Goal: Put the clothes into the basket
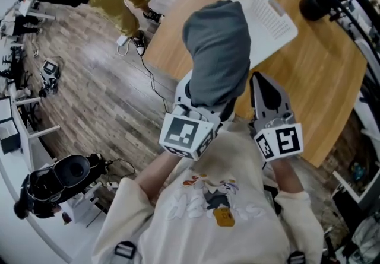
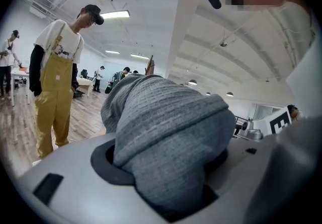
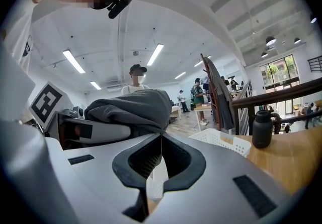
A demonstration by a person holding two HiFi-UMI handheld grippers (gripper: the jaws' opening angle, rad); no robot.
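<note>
Left hand-held gripper (image 1: 196, 108) is clamped on a grey garment (image 2: 166, 127), which is bunched between the jaws and held up off the desk (image 1: 320, 73). Right hand-held gripper (image 3: 161, 137) is seen just right of it, jaws pressed together, nothing pinched. White basket (image 1: 273, 22) is set on the desk just beyond the garment; garment not in it. Dark bottle (image 3: 262, 128) is seen right of the basket. Person in yellow overalls (image 2: 55, 82) is seen far left, on the floor.
</note>
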